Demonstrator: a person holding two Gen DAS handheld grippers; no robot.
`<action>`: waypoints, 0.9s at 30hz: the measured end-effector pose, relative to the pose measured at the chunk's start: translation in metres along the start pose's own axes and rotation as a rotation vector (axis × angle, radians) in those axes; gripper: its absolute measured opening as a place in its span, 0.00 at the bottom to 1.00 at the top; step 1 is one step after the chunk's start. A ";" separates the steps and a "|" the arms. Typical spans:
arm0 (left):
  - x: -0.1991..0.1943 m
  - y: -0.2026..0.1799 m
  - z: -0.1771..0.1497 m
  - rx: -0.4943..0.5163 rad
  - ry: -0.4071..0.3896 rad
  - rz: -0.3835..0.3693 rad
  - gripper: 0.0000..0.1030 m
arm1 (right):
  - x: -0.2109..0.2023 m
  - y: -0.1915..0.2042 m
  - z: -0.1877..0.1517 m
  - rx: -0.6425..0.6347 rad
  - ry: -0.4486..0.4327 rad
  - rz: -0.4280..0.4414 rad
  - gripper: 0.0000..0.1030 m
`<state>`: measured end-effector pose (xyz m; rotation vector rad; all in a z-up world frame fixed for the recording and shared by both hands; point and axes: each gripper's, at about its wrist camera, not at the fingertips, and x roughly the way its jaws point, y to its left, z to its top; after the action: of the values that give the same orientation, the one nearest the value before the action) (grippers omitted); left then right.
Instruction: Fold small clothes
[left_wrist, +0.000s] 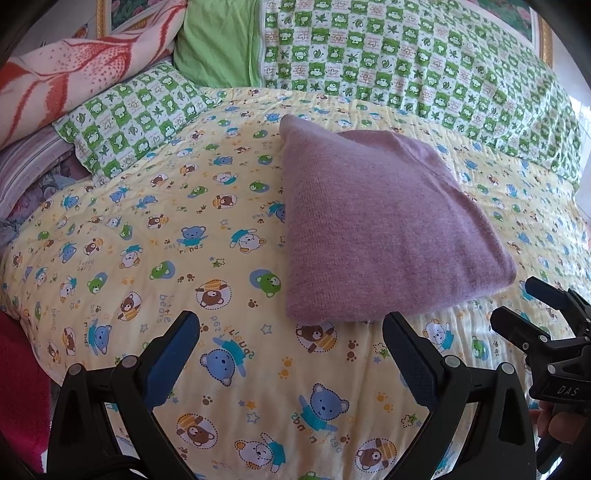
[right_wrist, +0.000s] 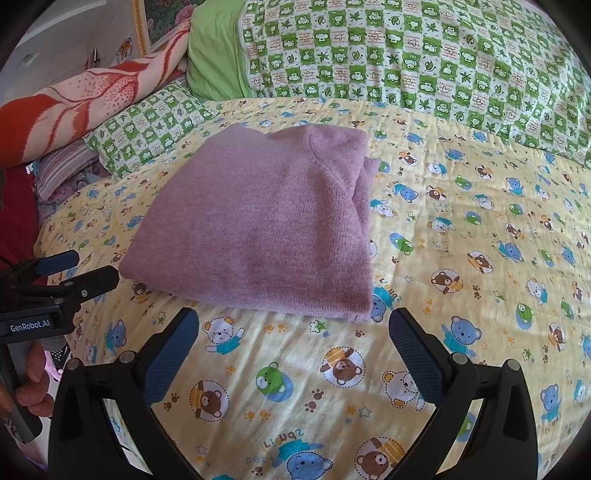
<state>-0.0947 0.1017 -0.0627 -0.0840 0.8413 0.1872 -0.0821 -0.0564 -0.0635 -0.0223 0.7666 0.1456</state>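
Here, a folded purple knit sweater (right_wrist: 258, 225), fuzzy and roughly square, lies mid-frame on the yellow teddy-bear bedsheet (right_wrist: 461, 288). Both the left gripper (left_wrist: 291, 354) and right gripper (right_wrist: 293, 350) hover spread wide and empty at the lower edge, just short of the sweater's near hem. A green checked quilt (right_wrist: 406, 55) fills the upper right.

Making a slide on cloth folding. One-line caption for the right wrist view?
Folded purple sweater lies on the bear-print quilt; right claw open, empty, just short of it.
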 end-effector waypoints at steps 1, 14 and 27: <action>0.000 0.000 0.000 0.000 0.000 0.001 0.97 | 0.000 -0.001 0.000 0.001 0.001 0.001 1.00; 0.000 -0.002 0.002 0.015 0.004 -0.006 0.97 | -0.001 -0.004 0.001 0.010 0.006 0.004 1.00; 0.004 -0.002 0.004 0.020 0.010 -0.006 0.97 | 0.000 -0.005 0.002 0.014 0.009 0.011 1.00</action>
<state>-0.0890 0.1012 -0.0626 -0.0685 0.8530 0.1730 -0.0804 -0.0613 -0.0624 -0.0057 0.7766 0.1508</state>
